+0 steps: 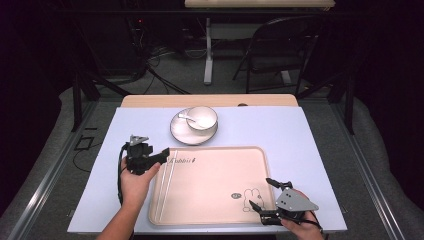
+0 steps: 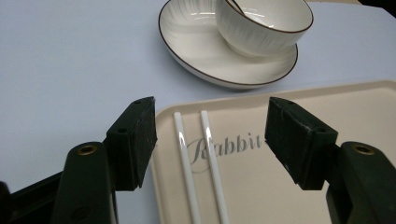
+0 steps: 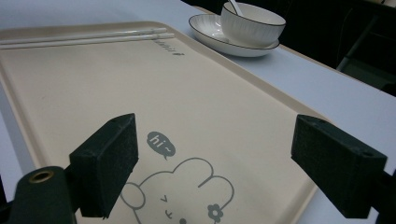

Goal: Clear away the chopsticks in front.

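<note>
Two chopsticks (image 2: 201,163) lie on the tray (image 2: 280,186) between the left claw's (image 2: 210,140) spread jaws.

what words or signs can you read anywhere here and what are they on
"Rabbit" in grey script, on the tray near its far left corner, partly under the two white chopsticks.
"hi~" in a grey speech bubble, on the tray above the drawn rabbit.
A small mark follows "Rabbit"; it is too small to read.
The plate, the bowl and the spoon bear no readable text.
</note>
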`<action>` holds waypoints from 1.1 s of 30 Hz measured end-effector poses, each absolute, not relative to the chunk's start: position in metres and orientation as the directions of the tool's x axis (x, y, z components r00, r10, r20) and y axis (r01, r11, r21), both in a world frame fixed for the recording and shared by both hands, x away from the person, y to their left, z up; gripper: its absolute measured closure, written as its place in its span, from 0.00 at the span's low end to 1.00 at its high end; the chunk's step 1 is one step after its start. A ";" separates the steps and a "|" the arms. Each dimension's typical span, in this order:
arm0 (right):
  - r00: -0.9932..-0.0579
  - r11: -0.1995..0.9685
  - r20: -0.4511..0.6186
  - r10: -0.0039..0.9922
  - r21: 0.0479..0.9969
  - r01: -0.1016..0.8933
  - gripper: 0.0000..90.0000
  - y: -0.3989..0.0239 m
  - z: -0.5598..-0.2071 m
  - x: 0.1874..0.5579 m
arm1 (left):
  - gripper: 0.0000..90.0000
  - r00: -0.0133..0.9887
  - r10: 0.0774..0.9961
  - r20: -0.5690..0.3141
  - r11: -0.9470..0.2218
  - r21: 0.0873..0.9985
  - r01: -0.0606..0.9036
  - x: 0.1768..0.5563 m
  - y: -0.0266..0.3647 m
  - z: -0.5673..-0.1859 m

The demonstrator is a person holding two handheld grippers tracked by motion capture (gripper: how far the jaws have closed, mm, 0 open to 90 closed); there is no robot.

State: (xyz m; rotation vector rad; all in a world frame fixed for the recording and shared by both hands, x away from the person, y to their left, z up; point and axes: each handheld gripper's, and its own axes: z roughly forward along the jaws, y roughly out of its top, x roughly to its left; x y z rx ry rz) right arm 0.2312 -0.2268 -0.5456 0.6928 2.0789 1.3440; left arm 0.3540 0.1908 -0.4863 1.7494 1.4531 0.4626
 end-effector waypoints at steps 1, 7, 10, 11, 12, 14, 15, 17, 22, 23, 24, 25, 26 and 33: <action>-0.708 0.363 -0.177 0.684 0.924 0.119 0.16 -0.227 -0.546 0.231 | 0.38 0.275 0.938 -0.211 -0.020 0.760 0.650 0.357 0.191 -0.485; -0.708 0.364 -0.178 0.683 0.924 0.119 0.16 -0.227 -0.546 0.231 | 0.38 0.262 0.938 -0.227 -0.002 0.752 0.659 0.375 0.193 -0.478; -0.709 0.364 -0.178 0.683 0.924 0.119 0.16 -0.227 -0.546 0.231 | 0.38 0.259 0.934 -0.248 0.011 0.742 0.670 0.383 0.195 -0.477; -0.708 0.364 -0.178 0.683 0.924 0.119 0.16 -0.227 -0.546 0.231 | 0.38 0.253 0.933 -0.256 0.020 0.740 0.672 0.385 0.195 -0.477; -0.708 0.363 -0.177 0.683 0.924 0.119 0.16 -0.227 -0.546 0.231 | 0.38 0.252 0.933 -0.258 0.022 0.737 0.676 0.387 0.195 -0.477; -0.709 0.364 -0.178 0.683 0.924 0.119 0.16 -0.227 -0.546 0.231 | 0.38 0.245 0.932 -0.265 0.029 0.732 0.680 0.390 0.195 -0.476; -0.709 0.364 -0.178 0.683 0.924 0.119 0.16 -0.227 -0.546 0.231 | 0.38 0.243 0.932 -0.268 0.034 0.733 0.680 0.392 0.195 -0.476; -0.708 0.364 -0.177 0.683 0.924 0.120 0.16 -0.227 -0.546 0.231 | 0.38 0.237 0.934 -0.268 0.038 0.733 0.679 0.395 0.195 -0.476; -0.709 0.365 -0.178 0.683 0.923 0.120 0.16 -0.227 -0.546 0.231 | 0.38 0.231 0.932 -0.280 0.051 0.731 0.681 0.402 0.197 -0.474; -0.708 0.365 -0.178 0.683 0.923 0.120 0.16 -0.226 -0.546 0.231 | 0.38 0.233 0.930 -0.283 0.052 0.732 0.680 0.403 0.197 -0.474; -0.709 0.365 -0.178 0.683 0.923 0.119 0.16 -0.227 -0.546 0.231 | 0.38 0.227 0.931 -0.285 0.059 0.733 0.677 0.405 0.197 -0.473; -0.709 0.365 -0.178 0.683 0.923 0.119 0.16 -0.227 -0.546 0.231 | 0.38 0.225 0.932 -0.283 0.061 0.735 0.675 0.406 0.197 -0.473; -0.709 0.365 -0.178 0.682 0.923 0.119 0.16 -0.227 -0.546 0.231 | 0.38 0.224 0.933 -0.283 0.061 0.735 0.675 0.407 0.197 -0.472; -0.710 0.365 -0.179 0.681 0.923 0.118 0.16 -0.227 -0.546 0.231 | 0.38 0.218 0.937 -0.273 0.058 0.736 0.674 0.418 0.192 -0.469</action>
